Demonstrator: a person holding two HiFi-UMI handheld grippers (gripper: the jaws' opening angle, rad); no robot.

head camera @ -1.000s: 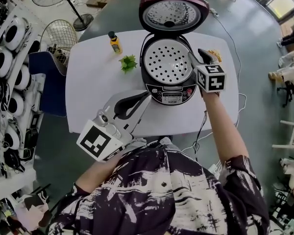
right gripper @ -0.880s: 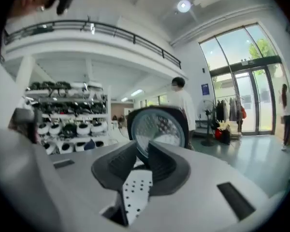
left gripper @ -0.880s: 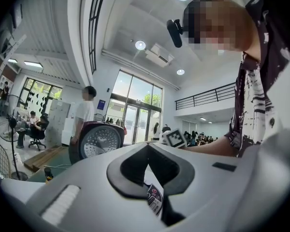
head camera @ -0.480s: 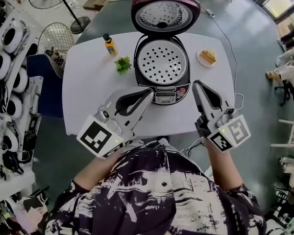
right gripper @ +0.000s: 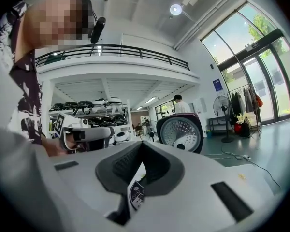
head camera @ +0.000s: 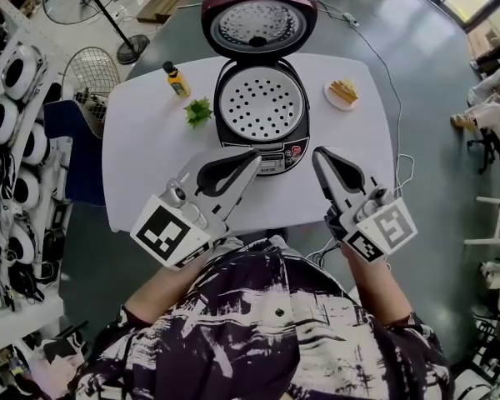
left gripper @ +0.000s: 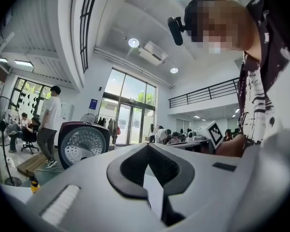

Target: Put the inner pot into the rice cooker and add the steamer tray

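Note:
The rice cooker [head camera: 272,153] stands on the white table [head camera: 142,157] with its maroon lid [head camera: 258,23] raised. The perforated steamer tray [head camera: 261,102] lies in its mouth and hides what is under it. My left gripper [head camera: 252,157] is shut and holds nothing; its tips are just left of the cooker's control panel. Just off the front right corner of the cooker, my right gripper [head camera: 317,152] is likewise shut and holds nothing. The raised lid [left gripper: 83,146] shows in the left gripper view. In the right gripper view the lid [right gripper: 180,133] is visible and the control panel [right gripper: 135,195] peeks through below the shut tips.
On the table are a yellow bottle [head camera: 176,79], a green sprig [head camera: 198,111] and a plate of food [head camera: 342,92]. A power cable [head camera: 392,82] runs off the table's right side. A wire basket [head camera: 92,69] and loaded shelves [head camera: 0,140] stand at the left.
My right gripper has drawn back from the cooker's right rim toward the table's near edge, and its jaws have closed with nothing between them. The left gripper has barely shifted.

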